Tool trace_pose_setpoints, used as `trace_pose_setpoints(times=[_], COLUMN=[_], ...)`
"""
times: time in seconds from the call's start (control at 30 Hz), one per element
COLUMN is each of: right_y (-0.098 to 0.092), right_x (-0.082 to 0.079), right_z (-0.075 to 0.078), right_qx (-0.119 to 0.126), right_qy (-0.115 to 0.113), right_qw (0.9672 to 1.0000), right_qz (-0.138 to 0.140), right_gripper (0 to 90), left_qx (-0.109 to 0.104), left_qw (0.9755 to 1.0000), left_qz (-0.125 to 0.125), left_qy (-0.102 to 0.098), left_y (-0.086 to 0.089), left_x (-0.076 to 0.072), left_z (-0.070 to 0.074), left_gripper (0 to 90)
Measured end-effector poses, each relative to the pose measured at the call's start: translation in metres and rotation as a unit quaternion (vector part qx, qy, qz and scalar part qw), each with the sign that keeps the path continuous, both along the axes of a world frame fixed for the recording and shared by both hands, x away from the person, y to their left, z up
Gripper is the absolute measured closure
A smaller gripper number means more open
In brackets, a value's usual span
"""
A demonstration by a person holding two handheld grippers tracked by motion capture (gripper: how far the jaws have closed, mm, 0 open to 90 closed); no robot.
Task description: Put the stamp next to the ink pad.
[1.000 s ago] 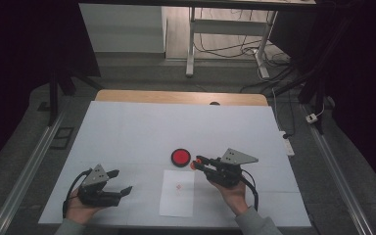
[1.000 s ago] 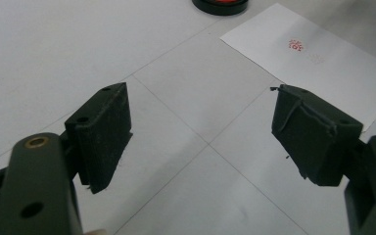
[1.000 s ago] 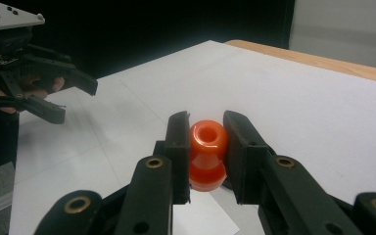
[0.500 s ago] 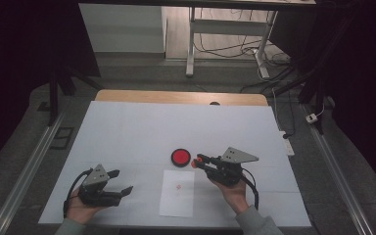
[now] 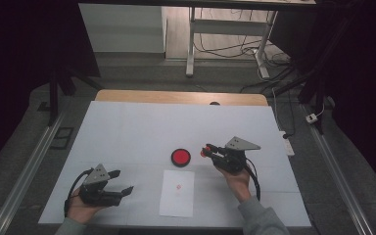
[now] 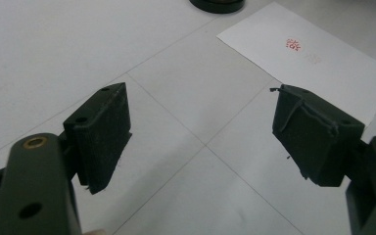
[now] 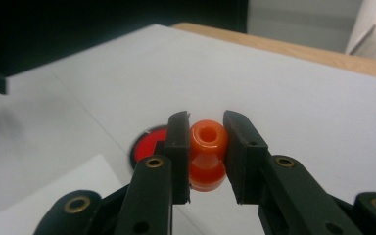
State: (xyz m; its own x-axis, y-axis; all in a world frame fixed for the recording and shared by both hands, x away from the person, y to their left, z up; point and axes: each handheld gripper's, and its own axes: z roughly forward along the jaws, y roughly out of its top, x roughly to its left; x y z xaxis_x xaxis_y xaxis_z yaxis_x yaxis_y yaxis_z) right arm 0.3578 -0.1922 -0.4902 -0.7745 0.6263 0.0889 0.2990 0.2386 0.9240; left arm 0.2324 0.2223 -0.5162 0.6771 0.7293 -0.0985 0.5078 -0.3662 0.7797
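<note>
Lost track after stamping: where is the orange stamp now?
In the high view the orange stamp is clamped in the right tongs, just right of the red ink pad, above the white paper.

The white desk has a bare wooden strip along its far edge; beyond that strip, cables lie on the floor.

- The ink pad lies on the table, near its middle.
- The sheet of paper lies just before it.
- The right gripper, right of the pad, clamps the stamp.
- The left gripper rests left of the sheet.
</note>
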Motion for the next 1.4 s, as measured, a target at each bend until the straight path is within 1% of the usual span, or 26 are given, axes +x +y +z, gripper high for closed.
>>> trace_pose_setpoints(times=[0.07,0.17,0.23,0.33,0.4,0.47,0.53,0.63,0.73,0.8,0.9,1.07,1.2,1.23,1.3,1.37,1.4], right_y=[0.000,0.001,0.002,0.005,0.008,0.011,0.013,0.014,0.016,0.019,0.024,0.029,0.030,0.030,0.031,0.030,0.029], right_x=[0.007,0.015,0.020,0.026,0.029,0.031,0.033,0.037,0.041,0.042,0.043,0.043,0.043,0.043,0.043,0.042,0.041], right_z=[-0.004,-0.010,-0.015,-0.022,-0.025,-0.028,-0.030,-0.033,-0.037,-0.037,-0.036,-0.040,-0.041,-0.041,-0.041,-0.040,-0.039], right_qx=[-0.009,-0.029,-0.031,-0.043,-0.048,-0.049,-0.058,-0.061,-0.074,-0.082,-0.085,-0.101,-0.105,-0.109,-0.114,-0.108,-0.100], right_qy=[0.007,0.012,0.018,0.025,0.027,0.026,0.026,0.026,0.033,0.031,0.027,0.028,0.027,0.027,0.025,0.027,0.028], right_qw=[0.9999,0.9994,0.9991,0.9984,0.9981,0.9980,0.9975,0.9971,0.9959,0.9953,0.9953,0.9939,0.9931,0.9927,0.9922,0.9927,0.9934], right_qz=[-0.008,-0.017,-0.023,-0.027,-0.028,-0.030,-0.031,-0.038,-0.042,-0.042,-0.038,-0.036,-0.043,-0.042,-0.043,-0.046,-0.048], right_gripper=[72.2,72.1,72.1,72.1,72.1,72.1,72.1,72.0,72.0,71.9,71.7,71.5,70.8,69.4,63.0,56.1,53.0], left_qx=[0.000,-0.001,0.000,0.001,0.002,0.002,0.003,0.004,0.005,0.005,0.005,0.006,0.007,0.007,0.007,0.007,0.007], left_qw=[1.0000,1.0000,1.0000,1.0000,1.0000,1.0000,1.0000,1.0000,1.0000,1.0000,1.0000,1.0000,1.0000,1.0000,1.0000,1.0000,1.0000], left_qz=[0.000,-0.001,-0.001,-0.001,-0.001,0.000,0.000,-0.001,-0.001,0.000,0.001,0.000,0.000,0.000,0.000,-0.001,0.000], left_qy=[0.000,0.000,-0.001,-0.001,0.000,0.000,0.002,0.004,0.003,0.003,0.003,0.004,0.004,0.003,0.003,0.002,0.002], left_y=[0.000,-0.001,-0.001,-0.001,-0.001,-0.001,-0.001,-0.002,-0.002,-0.002,-0.001,-0.001,-0.001,-0.001,-0.001,-0.001,-0.001], left_x=[0.000,0.000,0.001,0.001,0.001,0.001,0.001,0.001,0.001,0.001,0.001,0.001,0.001,0.001,0.001,0.001,0.001], left_z=[-0.001,-0.001,-0.001,-0.001,-0.001,-0.001,-0.002,-0.002,-0.002,-0.002,-0.002,-0.002,-0.002,-0.002,-0.002,-0.002,-0.002], left_gripper=[21.8,21.8,21.8,21.8,21.8,21.8,21.8,21.8,21.7,21.7,21.7,21.5,21.5,21.5,21.4,21.4,21.4])
